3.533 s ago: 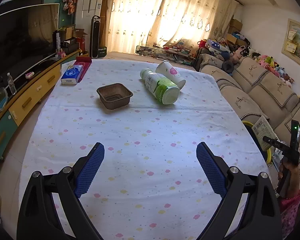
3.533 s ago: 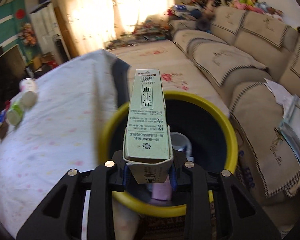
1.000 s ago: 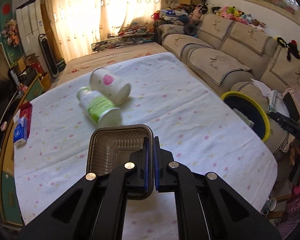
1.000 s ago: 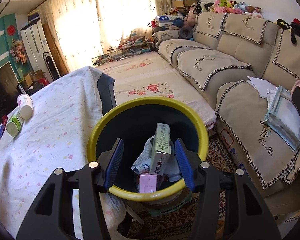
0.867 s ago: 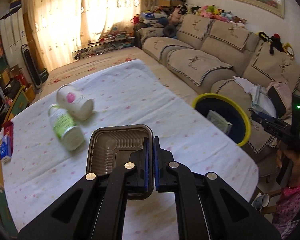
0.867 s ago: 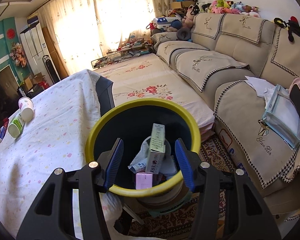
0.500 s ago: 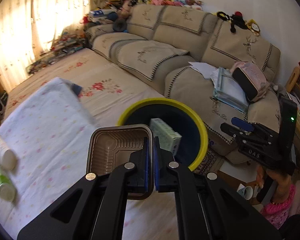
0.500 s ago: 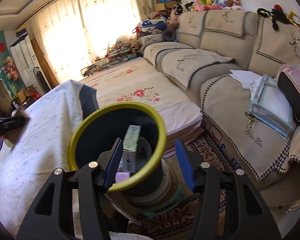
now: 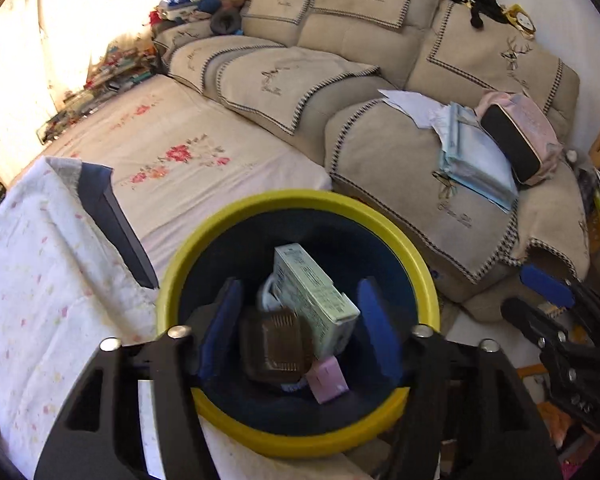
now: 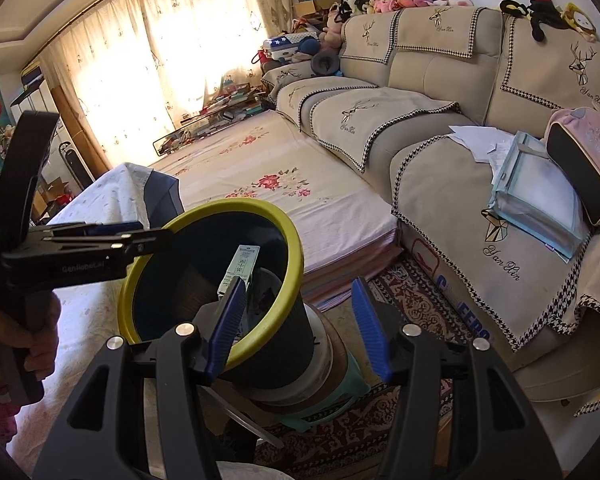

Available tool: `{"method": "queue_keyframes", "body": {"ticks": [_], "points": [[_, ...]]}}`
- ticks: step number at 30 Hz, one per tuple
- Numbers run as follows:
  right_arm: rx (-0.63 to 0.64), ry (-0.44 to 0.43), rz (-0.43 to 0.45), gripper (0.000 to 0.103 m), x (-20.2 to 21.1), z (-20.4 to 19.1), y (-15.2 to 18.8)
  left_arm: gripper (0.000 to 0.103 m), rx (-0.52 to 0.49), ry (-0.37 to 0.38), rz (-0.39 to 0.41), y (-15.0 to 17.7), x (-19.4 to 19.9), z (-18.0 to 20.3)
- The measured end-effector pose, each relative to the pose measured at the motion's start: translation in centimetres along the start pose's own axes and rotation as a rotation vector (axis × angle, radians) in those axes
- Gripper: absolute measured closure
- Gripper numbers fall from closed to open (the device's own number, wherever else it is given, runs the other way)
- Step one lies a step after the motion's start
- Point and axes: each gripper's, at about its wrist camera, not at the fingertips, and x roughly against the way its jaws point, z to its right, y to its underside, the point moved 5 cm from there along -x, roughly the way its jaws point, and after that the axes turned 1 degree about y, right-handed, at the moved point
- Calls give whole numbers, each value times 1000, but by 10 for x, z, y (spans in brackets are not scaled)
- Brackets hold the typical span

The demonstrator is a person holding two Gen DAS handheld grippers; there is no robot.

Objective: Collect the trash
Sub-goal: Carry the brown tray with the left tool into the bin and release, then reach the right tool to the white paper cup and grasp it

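Inside, yellow-rimmed bin (image 9: 396,236) holds brown tray (image 9: 274,346), carton (image 9: 314,292), pink box (image 9: 327,376).

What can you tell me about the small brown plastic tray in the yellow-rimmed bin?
The small brown plastic tray is a shallow, squarish container with rounded corners, thin and slightly glossy. It lies inside the yellow-rimmed dark bin, turned so its ridged underside faces up. It rests among other trash, beside the pale green carton and a small pink box. The left gripper hangs over it with jaws just opened, pads apart and clear of the tray. Motion blur hides finer detail.
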Motion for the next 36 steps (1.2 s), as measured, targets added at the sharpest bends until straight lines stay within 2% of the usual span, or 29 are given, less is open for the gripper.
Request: {"method": "queue_keyframes", "body": {"ticks": [4, 7, 14, 16, 20, 23, 29, 32, 36], "points": [[6, -6, -10, 50, -3, -4, 1, 38, 4, 7, 32, 4, 18, -7], [16, -14, -21, 50, -7, -10, 3, 32, 13, -8, 91, 16, 52, -17], [71, -37, -41, 48, -13, -38, 5, 25, 154, -64, 236, 67, 139, -77], [92, -43, -48, 48, -15, -49, 6, 23, 207, -104, 269, 89, 164, -103], [144, -73, -56, 48, -17, -81, 3, 18, 293, -244, 326, 135, 210, -159], [207, -124, -55, 48, -16, -119, -2, 12, 348, -351, 361, 164, 238, -202], [370, -266, -45, 46, -18, -229, -14, 8, 503, -572, 418, 233, 283, -299], [456, -353, -65, 46, -23, -291, -14, 8, 553, -633, 426, 259, 292, -328], [558, -438, -90, 46, -33, -362, -10, 8, 614, -639, 444, 284, 292, -352]]}}
